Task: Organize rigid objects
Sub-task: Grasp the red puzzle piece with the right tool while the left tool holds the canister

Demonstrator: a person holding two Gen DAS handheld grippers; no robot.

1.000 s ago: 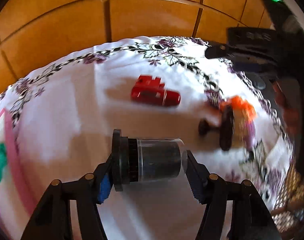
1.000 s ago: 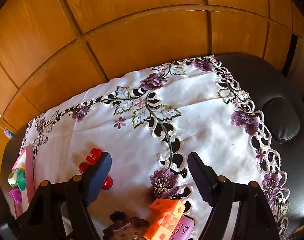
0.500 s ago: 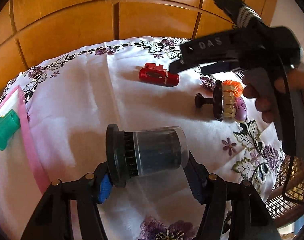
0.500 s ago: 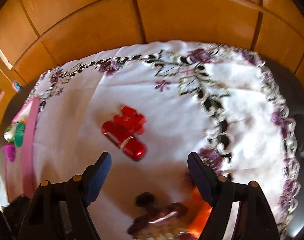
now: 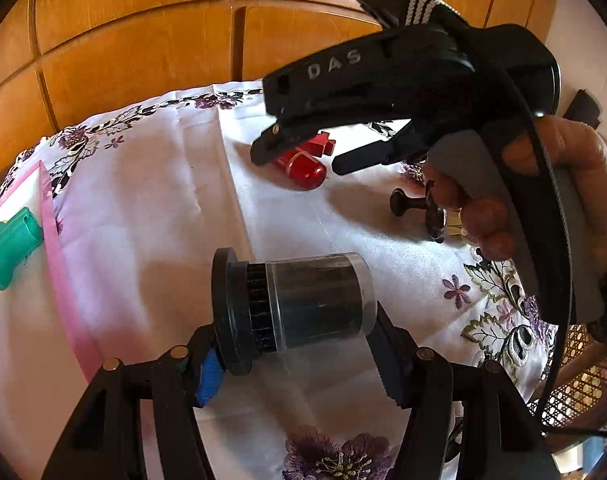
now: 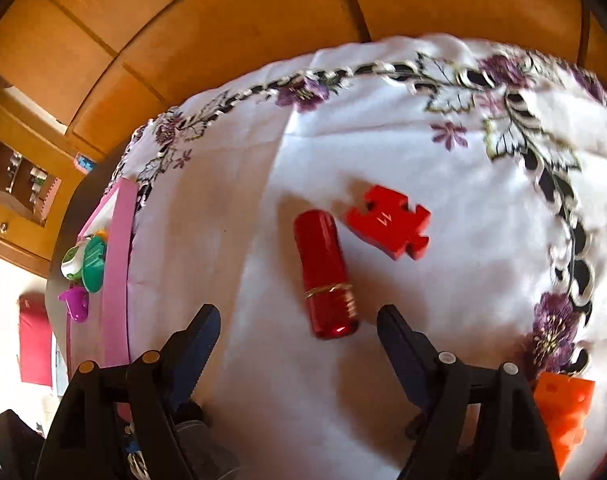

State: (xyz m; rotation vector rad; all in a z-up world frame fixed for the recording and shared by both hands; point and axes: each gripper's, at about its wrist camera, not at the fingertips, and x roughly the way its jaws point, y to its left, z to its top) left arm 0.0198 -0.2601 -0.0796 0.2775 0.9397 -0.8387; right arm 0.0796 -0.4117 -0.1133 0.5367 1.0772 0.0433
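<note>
My left gripper [image 5: 295,344] is shut on a clear cylindrical container with a black cap [image 5: 291,304], held sideways above the white embroidered tablecloth [image 5: 151,200]. My right gripper [image 6: 299,332] is open and empty, just short of a red lipstick tube [image 6: 325,272] that lies on the cloth. A red puzzle piece [image 6: 389,226] lies just beyond the tube. In the left wrist view the right gripper [image 5: 299,160] hovers over the red tube [image 5: 303,168].
A pink-rimmed tray [image 6: 117,256] at the left holds a green toy [image 6: 89,264] and a purple piece [image 6: 75,304]; it also shows in the left wrist view [image 5: 59,264]. An orange block [image 6: 563,420] lies at the right. A dark knobbed object [image 5: 415,208] lies by the hand. Wooden panels [image 5: 143,40] stand behind.
My right gripper has swung left and down over the red tube and puzzle piece. My left gripper has drawn back toward the tray, still holding the container.
</note>
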